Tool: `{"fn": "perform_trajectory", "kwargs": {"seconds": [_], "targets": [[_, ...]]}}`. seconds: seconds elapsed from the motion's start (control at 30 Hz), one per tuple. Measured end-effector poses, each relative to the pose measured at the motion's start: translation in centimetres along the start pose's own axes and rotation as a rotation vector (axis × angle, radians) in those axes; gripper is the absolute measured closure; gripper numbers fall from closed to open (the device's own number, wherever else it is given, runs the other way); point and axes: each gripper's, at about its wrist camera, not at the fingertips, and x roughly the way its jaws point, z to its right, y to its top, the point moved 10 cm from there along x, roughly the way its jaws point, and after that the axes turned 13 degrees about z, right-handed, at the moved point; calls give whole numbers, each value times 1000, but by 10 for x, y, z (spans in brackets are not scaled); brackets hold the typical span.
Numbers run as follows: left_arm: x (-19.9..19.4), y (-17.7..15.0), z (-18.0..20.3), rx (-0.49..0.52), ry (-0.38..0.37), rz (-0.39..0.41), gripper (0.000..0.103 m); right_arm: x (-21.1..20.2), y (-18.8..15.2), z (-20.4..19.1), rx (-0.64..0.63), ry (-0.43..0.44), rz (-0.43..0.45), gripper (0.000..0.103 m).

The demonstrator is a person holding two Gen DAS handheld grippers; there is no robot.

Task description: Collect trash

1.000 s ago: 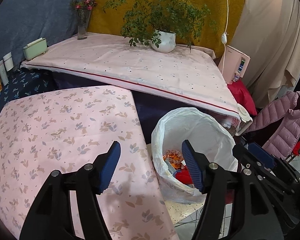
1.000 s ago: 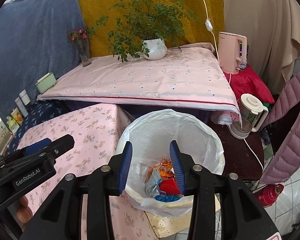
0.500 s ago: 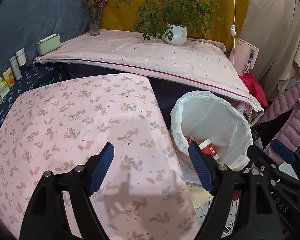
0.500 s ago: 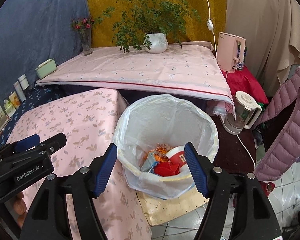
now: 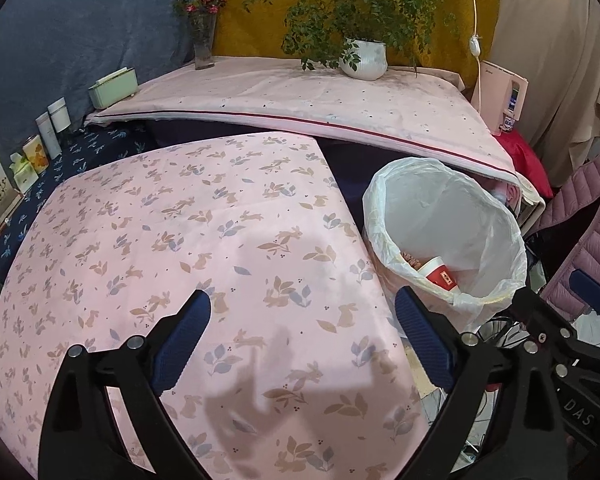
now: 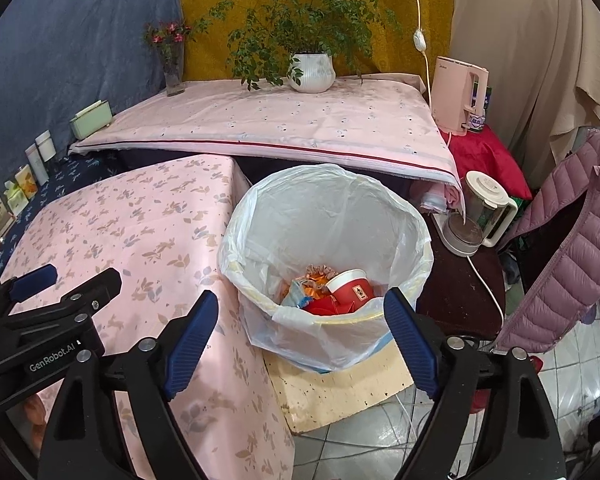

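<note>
A bin lined with a white plastic bag [image 6: 396, 208] stands on the floor beside the pink rabbit-print table [image 6: 140, 224]; it also shows in the left wrist view [image 5: 496, 216]. Inside lie a red and white paper cup [image 6: 350, 286], orange wrappers and other trash; the cup shows in the left wrist view [image 5: 438, 274]. My right gripper [image 6: 300, 332] is open and empty above the bin's near rim. My left gripper [image 5: 302, 340] is open and empty over the table's right part.
A higher table with a pale pink cloth [image 6: 300, 124] holds a potted plant [image 6: 312, 72], a flower vase [image 6: 174, 68] and a green box [image 6: 92, 118]. A pink kettle [image 6: 458, 96], a blender jug [image 6: 480, 212] and a purple puffer jacket [image 6: 572, 248] stand right. Small boxes [image 5: 32, 152] line the left wall.
Both grippers have pulled back and up from the bin. The right gripper's jaws opened wide, and a red and white cup now lies in the bin.
</note>
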Motion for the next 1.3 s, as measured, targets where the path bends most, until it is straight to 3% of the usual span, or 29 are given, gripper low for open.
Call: {"fn": "perform_trajectory", "kwargs": {"seconds": [0.7,1.3], "targets": [[-3,-20,-27,-55,82,-5,8,-2,-26,-4,-68,-14,-31,14],[-6,-25,-19,-53,107,-1,7,-13,-27,-7,-123,-34,-24,14]]}}
